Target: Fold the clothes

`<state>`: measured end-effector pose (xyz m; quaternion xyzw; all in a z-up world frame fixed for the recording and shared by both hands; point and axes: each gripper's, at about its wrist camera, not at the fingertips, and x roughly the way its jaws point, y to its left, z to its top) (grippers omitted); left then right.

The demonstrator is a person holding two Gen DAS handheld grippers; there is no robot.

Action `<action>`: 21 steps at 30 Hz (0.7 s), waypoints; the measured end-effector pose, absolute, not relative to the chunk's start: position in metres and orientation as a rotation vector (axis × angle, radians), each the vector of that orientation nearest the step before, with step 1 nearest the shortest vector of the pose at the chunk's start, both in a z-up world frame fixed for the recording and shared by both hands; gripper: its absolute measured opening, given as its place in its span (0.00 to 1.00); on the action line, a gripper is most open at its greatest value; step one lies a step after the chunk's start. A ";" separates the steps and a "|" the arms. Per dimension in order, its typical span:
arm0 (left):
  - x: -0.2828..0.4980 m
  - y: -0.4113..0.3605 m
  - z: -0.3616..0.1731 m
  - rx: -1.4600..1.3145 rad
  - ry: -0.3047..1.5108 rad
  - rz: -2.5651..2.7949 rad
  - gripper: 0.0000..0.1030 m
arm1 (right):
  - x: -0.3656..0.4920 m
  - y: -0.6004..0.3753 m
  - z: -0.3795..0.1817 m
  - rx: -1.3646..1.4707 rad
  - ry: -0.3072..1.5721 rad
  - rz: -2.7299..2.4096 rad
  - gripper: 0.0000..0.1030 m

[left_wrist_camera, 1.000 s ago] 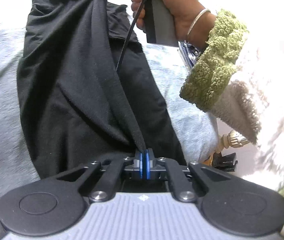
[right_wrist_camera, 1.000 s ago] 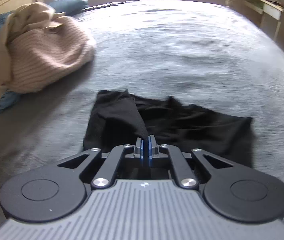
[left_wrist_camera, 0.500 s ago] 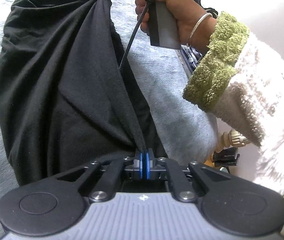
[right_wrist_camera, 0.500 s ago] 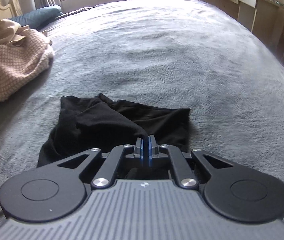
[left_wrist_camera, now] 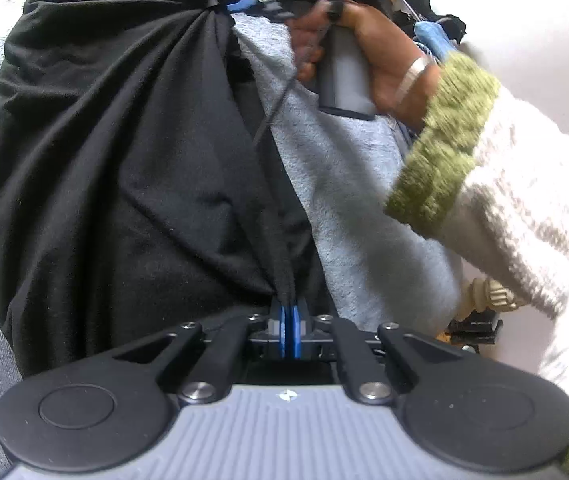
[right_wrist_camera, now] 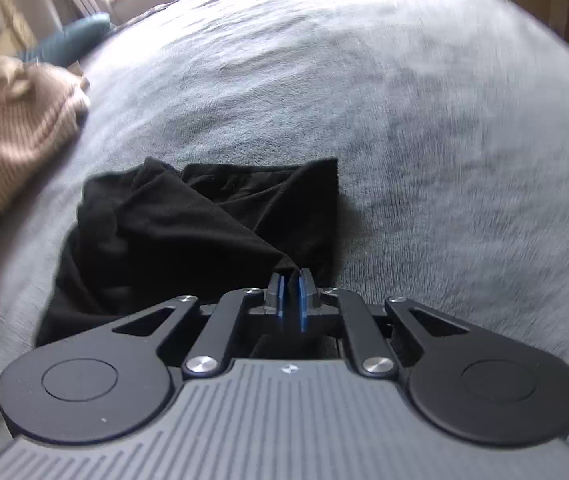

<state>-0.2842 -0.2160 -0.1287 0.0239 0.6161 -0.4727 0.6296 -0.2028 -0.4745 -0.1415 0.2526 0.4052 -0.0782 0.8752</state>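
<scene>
Between opening right gripper (right_wrist_camera: 290, 280): black cloth (right_wrist_camera: 188, 240)

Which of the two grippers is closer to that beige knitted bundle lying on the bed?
I cannot tell. The beige knitted bundle shows only from the right gripper, lying far off to its left. The left gripper pinches the black garment.

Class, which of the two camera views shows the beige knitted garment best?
The right wrist view: the beige knitted garment lies bunched at the left edge on the grey bedcover, beyond the black garment. The left wrist view shows none of it.
</scene>
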 end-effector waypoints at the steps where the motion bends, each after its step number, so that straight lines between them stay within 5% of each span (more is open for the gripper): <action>1: -0.282 -0.216 -0.127 0.044 1.415 -1.085 0.05 | -0.210 -0.480 -0.139 0.568 0.838 -0.152 0.17; 4: -0.274 -0.197 -0.117 0.015 1.424 -1.091 0.05 | -0.237 -0.492 -0.131 0.652 0.817 -0.136 0.49; 18: -0.280 -0.215 -0.122 0.024 1.449 -1.309 0.05 | -0.467 -0.460 -0.098 0.957 0.787 -0.352 0.49; 20: -0.289 -0.227 -0.127 0.064 1.478 -1.331 0.09 | -0.495 -0.437 -0.098 0.998 0.791 -0.401 0.49; 21: -0.292 -0.229 -0.131 0.079 1.510 -1.328 0.20 | -0.509 -0.425 -0.099 1.022 0.790 -0.427 0.49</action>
